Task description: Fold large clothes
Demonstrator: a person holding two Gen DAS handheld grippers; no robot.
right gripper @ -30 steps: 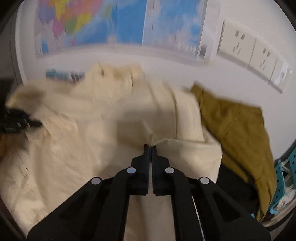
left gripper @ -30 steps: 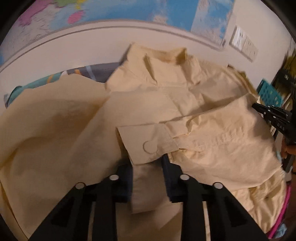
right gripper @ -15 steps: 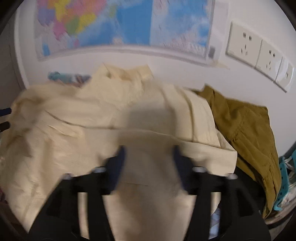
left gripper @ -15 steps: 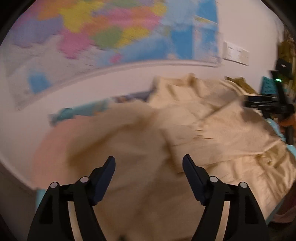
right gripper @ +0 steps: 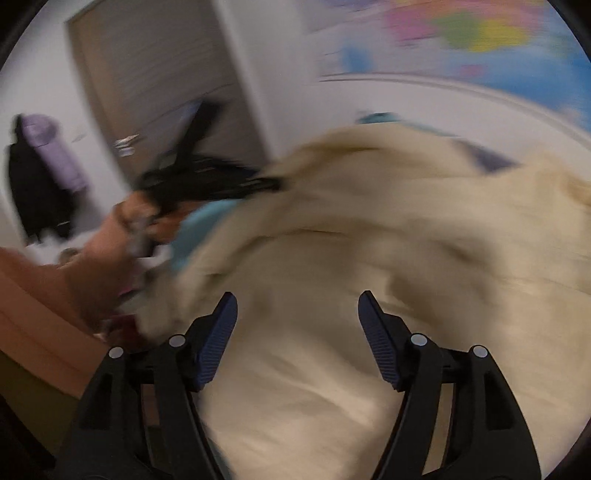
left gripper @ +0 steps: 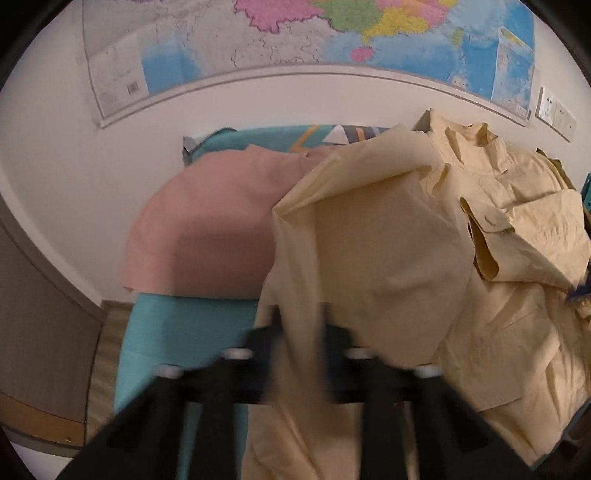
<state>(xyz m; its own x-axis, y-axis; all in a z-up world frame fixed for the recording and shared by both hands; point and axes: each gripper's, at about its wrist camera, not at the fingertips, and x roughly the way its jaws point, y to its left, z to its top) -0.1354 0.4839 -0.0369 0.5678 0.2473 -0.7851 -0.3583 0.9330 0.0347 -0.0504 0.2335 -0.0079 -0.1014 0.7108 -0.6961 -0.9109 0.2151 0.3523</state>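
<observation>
— Since half a second ago, the left gripper (left gripper: pixel 300 325) has gone from spread wide to closing in on a fold of the pale yellow shirt (left gripper: pixel 399 266), right?

— Yes. Cloth runs between its fingers (left gripper: pixel 266 343) now, near the shirt's left edge; the view is motion-blurred, but the fabric looks pinched. From the right wrist camera the same gripper (right gripper: pixel 273 183) shows up with its tips at the shirt's edge (right gripper: pixel 369 240).

— And the right gripper (right gripper: pixel 297 325)?

— Jaws wide apart, nothing between them, hovering above the shirt's body. A second ago they were pressed together.

— Where does the shirt lie?

— On the teal bed cover (left gripper: pixel 177 332), its collar toward the wall, a cuffed sleeve (left gripper: pixel 491 236) folded across the right side. A pink cloth (left gripper: pixel 207 229) sits to its left, partly tucked under the shirt's edge.

— The wall?

— A colourful map (left gripper: pixel 332 33) hangs above the bed, with white sockets (left gripper: pixel 550 110) at its right end.
</observation>
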